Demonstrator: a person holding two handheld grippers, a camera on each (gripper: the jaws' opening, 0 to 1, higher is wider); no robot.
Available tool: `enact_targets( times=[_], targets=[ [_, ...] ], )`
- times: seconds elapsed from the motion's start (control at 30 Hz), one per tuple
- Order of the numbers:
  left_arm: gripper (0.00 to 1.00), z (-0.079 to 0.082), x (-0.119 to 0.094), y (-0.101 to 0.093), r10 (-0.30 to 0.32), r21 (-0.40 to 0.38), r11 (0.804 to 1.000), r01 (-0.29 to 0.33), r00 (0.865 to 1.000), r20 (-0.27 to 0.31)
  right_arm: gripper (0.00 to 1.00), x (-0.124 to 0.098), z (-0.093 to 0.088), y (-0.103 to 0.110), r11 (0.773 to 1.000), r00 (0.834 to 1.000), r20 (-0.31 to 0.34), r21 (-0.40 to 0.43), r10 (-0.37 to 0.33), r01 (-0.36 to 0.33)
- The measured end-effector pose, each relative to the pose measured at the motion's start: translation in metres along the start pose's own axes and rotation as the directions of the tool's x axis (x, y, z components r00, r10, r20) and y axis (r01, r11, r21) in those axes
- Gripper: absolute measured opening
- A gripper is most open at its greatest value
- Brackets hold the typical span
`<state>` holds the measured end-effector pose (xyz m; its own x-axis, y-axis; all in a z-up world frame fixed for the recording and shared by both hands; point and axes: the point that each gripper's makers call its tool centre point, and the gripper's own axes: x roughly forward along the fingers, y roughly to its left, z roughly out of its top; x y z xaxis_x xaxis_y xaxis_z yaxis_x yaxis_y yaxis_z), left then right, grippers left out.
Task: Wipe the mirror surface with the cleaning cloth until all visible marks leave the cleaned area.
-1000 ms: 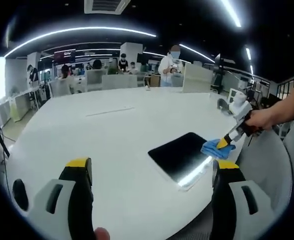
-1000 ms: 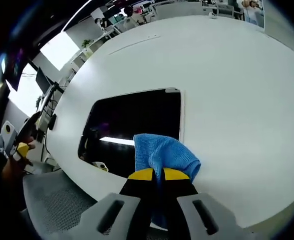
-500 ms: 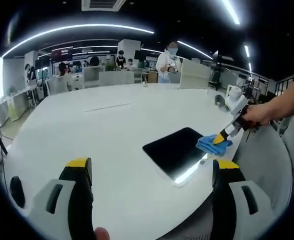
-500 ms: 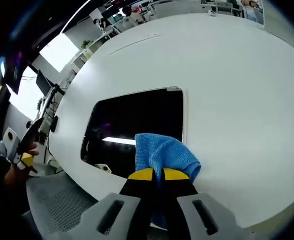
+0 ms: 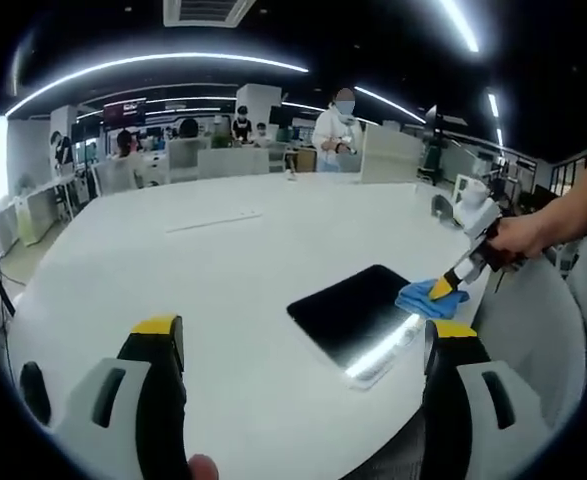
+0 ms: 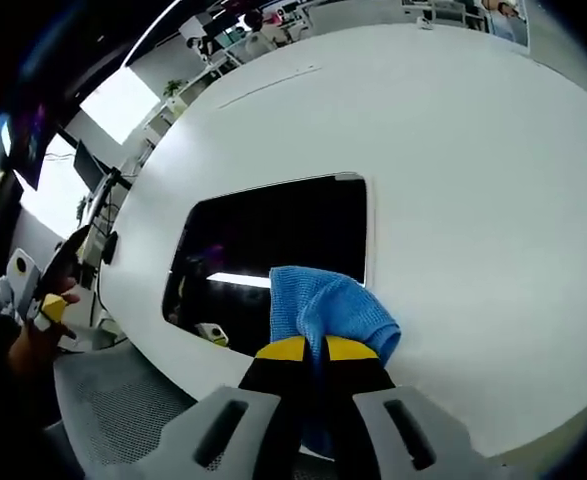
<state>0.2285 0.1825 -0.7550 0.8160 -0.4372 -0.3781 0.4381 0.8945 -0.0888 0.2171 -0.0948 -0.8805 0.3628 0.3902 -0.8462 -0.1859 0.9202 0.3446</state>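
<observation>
Right claw point(image 6: 306, 350) is closed on the blue cloth point(image 6: 325, 308), pressed at the mirror point(image 6: 273, 240) edge. Left claw point(image 5: 303, 340) is held wide. Marks cannot be made out, so wiping seems unfinished.

The cloth point(image 6: 325, 312) is bright blue, with no pattern. Beside the cloth, the mirror point(image 6: 273, 250) looks black and glossy, and one white stripe of light crosses it; its border is thin and pale. Under the mirror, the table point(image 6: 453, 170) is plain white. The right gripper point(image 6: 313, 352) has yellow tips, black jaws and a light grey body. The left gripper point(image 5: 298, 335) has the same colours.
</observation>
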Motion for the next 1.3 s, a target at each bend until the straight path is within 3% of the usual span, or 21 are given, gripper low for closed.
enact_targets(
  times=[0.83,1.1,1.23,1.3],
  targets=[
    [0.99,-0.002,-0.009,0.028,0.037,-0.018,0.999,-0.036,0.999,0.013,0.0,0.001,0.003,0.005,1.0,1.0,0.0,0.026,-0.005,0.005],
    [0.99,0.01,0.0,0.031,0.023,-0.006,1.0,-0.023,1.0,0.017,0.0,0.003,0.004,0.007,0.999,1.0,0.004,0.032,-0.021,0.021],
    [0.99,0.01,0.01,0.047,0.009,-0.004,1.0,-0.009,1.0,0.021,0.0,0.004,0.004,0.007,0.999,0.999,0.012,0.03,-0.037,0.037],
    [0.99,0.01,0.013,0.045,0.005,-0.002,1.0,-0.004,1.0,0.023,0.0,0.004,0.003,0.009,0.999,0.999,0.008,0.035,-0.035,0.035]
  ],
)
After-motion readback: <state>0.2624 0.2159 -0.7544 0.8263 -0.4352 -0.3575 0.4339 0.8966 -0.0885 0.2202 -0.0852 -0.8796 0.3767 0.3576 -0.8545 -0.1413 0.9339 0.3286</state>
